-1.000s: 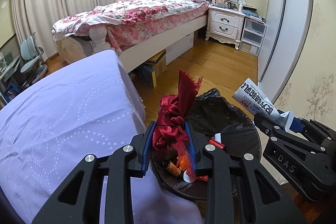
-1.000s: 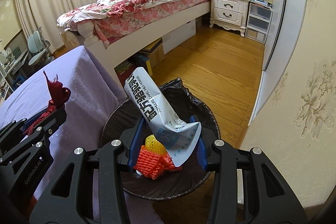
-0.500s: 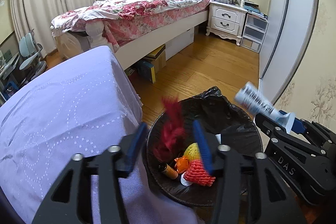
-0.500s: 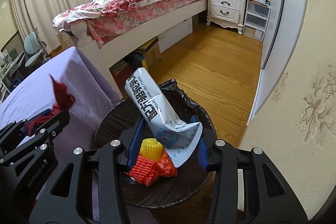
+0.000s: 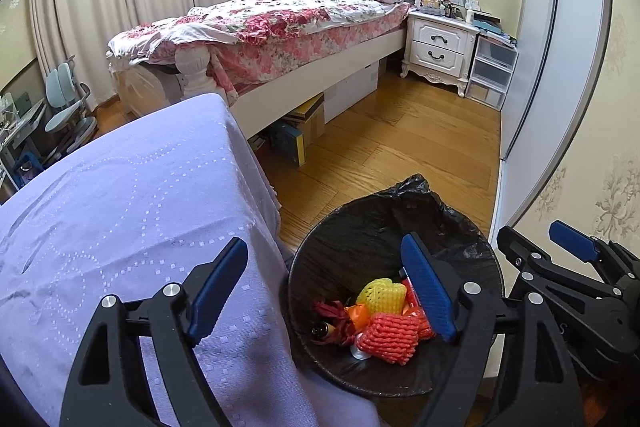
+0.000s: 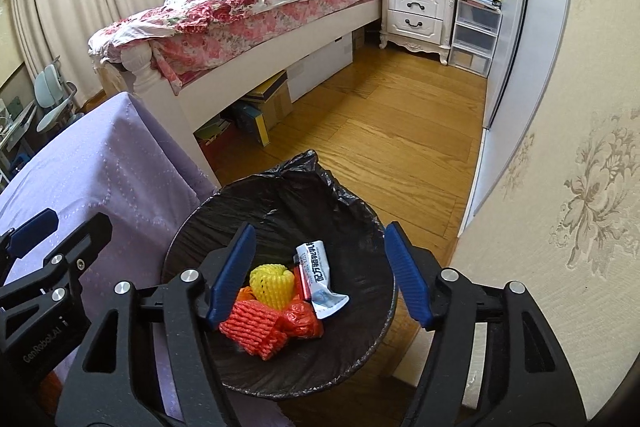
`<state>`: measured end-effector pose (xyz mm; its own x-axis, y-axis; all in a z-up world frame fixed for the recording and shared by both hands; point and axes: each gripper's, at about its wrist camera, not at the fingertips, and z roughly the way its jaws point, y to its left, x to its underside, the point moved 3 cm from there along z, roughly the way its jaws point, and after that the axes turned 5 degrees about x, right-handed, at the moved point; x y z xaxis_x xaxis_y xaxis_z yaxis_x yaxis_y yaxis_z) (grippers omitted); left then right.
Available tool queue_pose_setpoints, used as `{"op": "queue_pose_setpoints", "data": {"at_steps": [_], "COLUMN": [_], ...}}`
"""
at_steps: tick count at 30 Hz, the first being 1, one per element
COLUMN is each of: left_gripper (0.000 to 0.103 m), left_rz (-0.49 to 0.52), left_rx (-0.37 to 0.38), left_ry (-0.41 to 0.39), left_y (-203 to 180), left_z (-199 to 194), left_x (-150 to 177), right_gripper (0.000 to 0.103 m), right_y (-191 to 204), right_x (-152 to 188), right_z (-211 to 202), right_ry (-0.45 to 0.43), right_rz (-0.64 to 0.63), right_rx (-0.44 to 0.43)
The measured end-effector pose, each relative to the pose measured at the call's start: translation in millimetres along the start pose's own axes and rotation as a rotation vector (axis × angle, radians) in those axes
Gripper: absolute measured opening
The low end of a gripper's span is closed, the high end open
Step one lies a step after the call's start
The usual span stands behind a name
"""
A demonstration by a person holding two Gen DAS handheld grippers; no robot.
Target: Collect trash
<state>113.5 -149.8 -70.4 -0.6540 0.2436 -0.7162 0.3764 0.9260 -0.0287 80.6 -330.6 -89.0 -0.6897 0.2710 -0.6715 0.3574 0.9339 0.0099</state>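
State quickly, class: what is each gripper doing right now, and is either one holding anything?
Left gripper: jaws opening, nothing between them, above the bin.
Right gripper: jaws opening, nothing held, above the bin.

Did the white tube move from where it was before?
Yes. The white tube dropped from between the right gripper fingers into the trash bin, beside the yellow foam net.

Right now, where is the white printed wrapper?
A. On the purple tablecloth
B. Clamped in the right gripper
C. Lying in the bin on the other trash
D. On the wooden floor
C. The white printed wrapper lies inside the black-lined trash bin, beside the yellow foam net, while the right gripper hangs above it, jaws opening with nothing pressed between the pads.
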Motion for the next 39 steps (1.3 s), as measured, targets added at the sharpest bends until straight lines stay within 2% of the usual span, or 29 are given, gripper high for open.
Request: {"op": "queue_pose_setpoints", "data": {"at_steps": [17, 23, 39], "left_gripper": [0.082, 0.083, 0.085], "left_rz": [-0.014, -0.025, -0.068], "left_rx": [-0.057, -0.065, -0.084], "left_ry": [-0.041, -0.074, -0.160], "left_y": [12.8, 18.4, 34.6], "left_z": [-23.5, -42.3, -97.4], "left_x": [3.4, 3.7, 12.6], "right_gripper": [0.078, 0.087, 0.089], "right_y": [1.5, 4.8, 21.2], "right_x": [2.7, 2.5, 10.9], "right_z": [-25.9, -45.0, -95.8], "right_ry": [-0.044, -0.083, -0.152], "right_rz": [-0.010, -0.002, -0.033], "right_rx": [0.016, -0.001, -0.036]}}
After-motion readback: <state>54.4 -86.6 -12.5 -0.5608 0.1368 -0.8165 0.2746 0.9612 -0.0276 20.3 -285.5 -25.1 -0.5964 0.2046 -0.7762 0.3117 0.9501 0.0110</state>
